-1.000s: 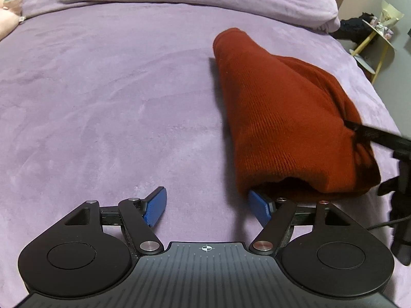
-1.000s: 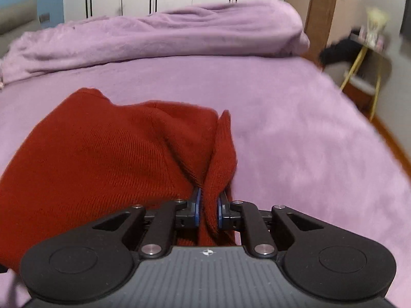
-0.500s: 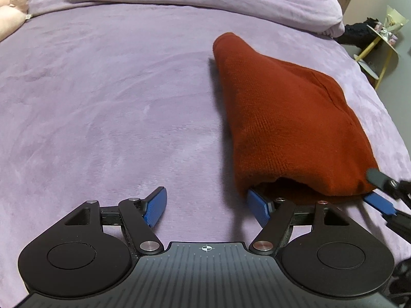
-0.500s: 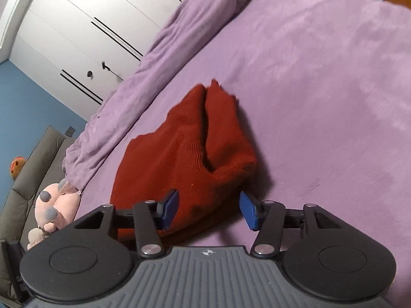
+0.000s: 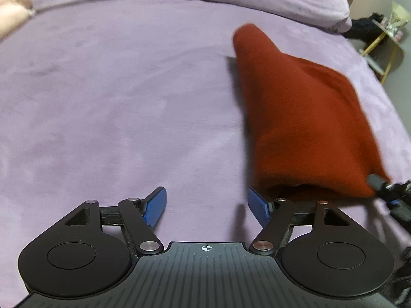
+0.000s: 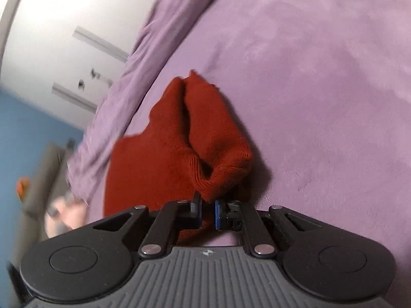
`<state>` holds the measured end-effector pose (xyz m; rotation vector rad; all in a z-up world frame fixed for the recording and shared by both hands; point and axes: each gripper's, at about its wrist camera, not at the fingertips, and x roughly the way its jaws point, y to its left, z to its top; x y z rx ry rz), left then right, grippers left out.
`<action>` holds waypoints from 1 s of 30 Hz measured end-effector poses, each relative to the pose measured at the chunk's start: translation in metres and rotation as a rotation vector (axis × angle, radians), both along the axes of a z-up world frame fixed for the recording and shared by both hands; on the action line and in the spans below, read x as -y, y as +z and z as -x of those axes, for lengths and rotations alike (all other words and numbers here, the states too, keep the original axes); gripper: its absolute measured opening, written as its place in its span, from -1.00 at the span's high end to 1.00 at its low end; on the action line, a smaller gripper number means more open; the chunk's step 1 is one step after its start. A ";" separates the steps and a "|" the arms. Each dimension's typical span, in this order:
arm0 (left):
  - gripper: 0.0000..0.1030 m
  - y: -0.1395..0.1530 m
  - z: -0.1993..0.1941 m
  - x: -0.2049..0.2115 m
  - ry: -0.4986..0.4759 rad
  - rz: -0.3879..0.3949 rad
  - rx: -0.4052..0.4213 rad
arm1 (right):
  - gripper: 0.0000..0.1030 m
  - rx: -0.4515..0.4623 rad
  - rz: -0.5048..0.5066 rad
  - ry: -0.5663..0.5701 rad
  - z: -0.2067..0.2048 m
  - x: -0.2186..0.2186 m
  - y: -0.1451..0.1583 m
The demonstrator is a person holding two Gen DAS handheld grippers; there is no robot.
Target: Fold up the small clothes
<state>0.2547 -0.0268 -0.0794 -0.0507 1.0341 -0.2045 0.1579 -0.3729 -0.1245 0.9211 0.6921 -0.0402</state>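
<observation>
One red knit garment (image 5: 303,118) on one purple bed (image 5: 115,97), right gripper (image 6: 207,211) pinching its corner, left gripper (image 5: 206,205) spread wide, empty

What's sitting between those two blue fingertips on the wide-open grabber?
Nothing but bare purple bedspread. In the left wrist view the left gripper stands open, its fingers apart, and the red knit garment lies off beside its right-hand finger, not between them.

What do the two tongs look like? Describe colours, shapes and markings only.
Both are matt black. The left tongs have two round discs with circular insets, silver pivot screws, angled linkage bars and blue finger pads. A ribbed grey plate between the discs bears a small white crosshair mark. The right tongs share that build, with the same discs, screws, ribbing and crosshair. No sleeves or hands show.
</observation>
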 end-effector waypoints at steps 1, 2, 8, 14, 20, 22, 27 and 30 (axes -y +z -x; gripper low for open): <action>-0.46 0.004 0.001 -0.005 0.001 -0.009 0.012 | 0.80 0.000 0.046 0.020 -0.001 -0.004 0.007; -0.46 0.009 0.003 -0.013 0.016 -0.001 0.027 | 0.64 0.009 0.084 0.037 -0.002 -0.007 0.014; -0.46 0.034 -0.020 -0.015 0.095 0.109 0.089 | 0.35 0.088 0.322 -0.002 0.001 -0.019 0.059; -0.47 0.033 -0.066 0.035 0.103 0.110 0.129 | 0.44 0.128 0.514 0.169 -0.077 -0.069 0.085; -0.50 0.020 -0.099 0.064 0.161 0.115 0.180 | 0.44 0.053 0.712 0.230 -0.160 -0.094 0.072; -0.51 0.011 -0.106 0.077 0.137 0.078 0.196 | 0.46 0.036 0.743 0.228 -0.171 -0.090 0.061; -0.60 -0.003 -0.112 0.104 0.079 0.036 0.205 | 0.42 0.072 0.773 0.131 -0.158 -0.060 0.033; -0.63 -0.011 -0.106 0.123 0.030 -0.029 0.255 | 0.42 0.103 0.775 0.072 -0.146 -0.048 0.020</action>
